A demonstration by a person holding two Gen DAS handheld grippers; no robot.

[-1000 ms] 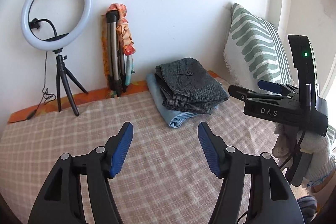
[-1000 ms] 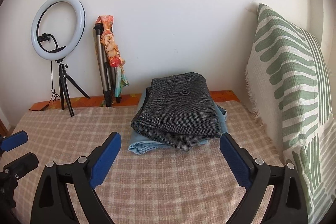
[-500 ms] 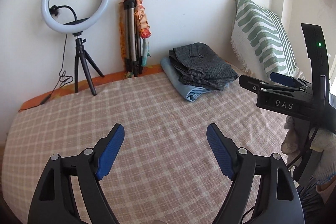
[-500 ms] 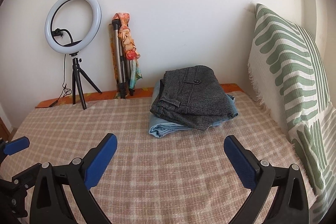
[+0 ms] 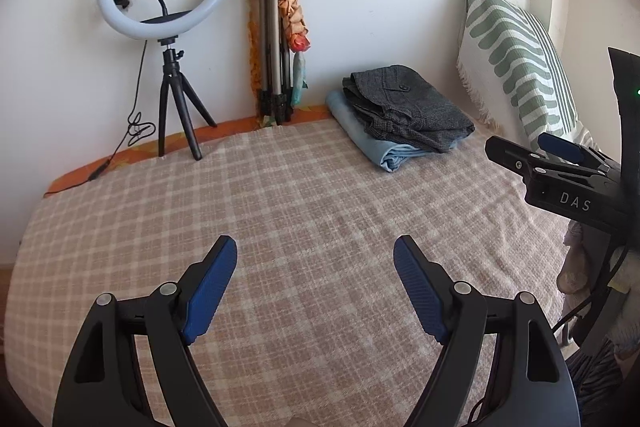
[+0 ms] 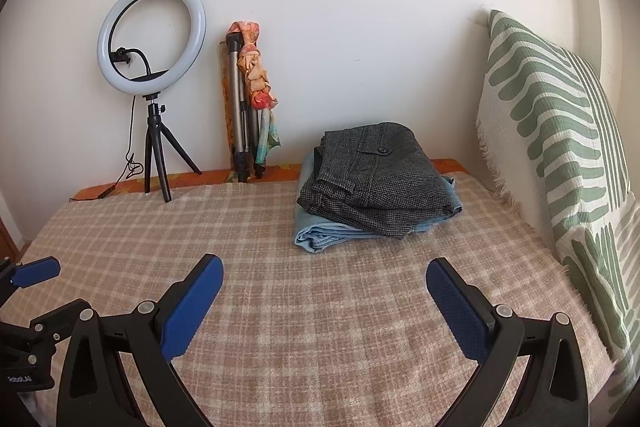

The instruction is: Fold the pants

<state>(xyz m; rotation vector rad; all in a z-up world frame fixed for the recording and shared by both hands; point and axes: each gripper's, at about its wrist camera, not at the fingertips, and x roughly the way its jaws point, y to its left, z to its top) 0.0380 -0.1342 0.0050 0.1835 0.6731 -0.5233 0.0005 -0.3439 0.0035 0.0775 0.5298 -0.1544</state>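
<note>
Both grippers hang empty over the bed: the left gripper [image 5: 315, 255] with its blue pads spread wide, the right gripper [image 6: 324, 273] likewise spread and holding nothing. Directly beneath and ahead of them lies only the checked blanket [image 6: 280, 227], with no garment within reach of either pair of fingers.

Farther ahead and a little right of the right gripper sit the dark grey tweed pants [image 6: 376, 179], folded, resting on top of folded light blue jeans [image 6: 320, 237]. Judging by that neat stack, the folding looks finished or nearly so.

Risks from here, as I judge them: a pinch at the tweed's near edge could catch the denim below too, dragging both pieces and undoing the stack. A grab of only the top layer would let the fold spill open.

Right of the stack, the green-patterned pillow [image 6: 560, 147] leans close. Beyond and left, a ring light on its small tripod [image 6: 154, 87] and a folded tripod [image 6: 240, 115] stand against the wall; a wide sweep could topple them.
</note>
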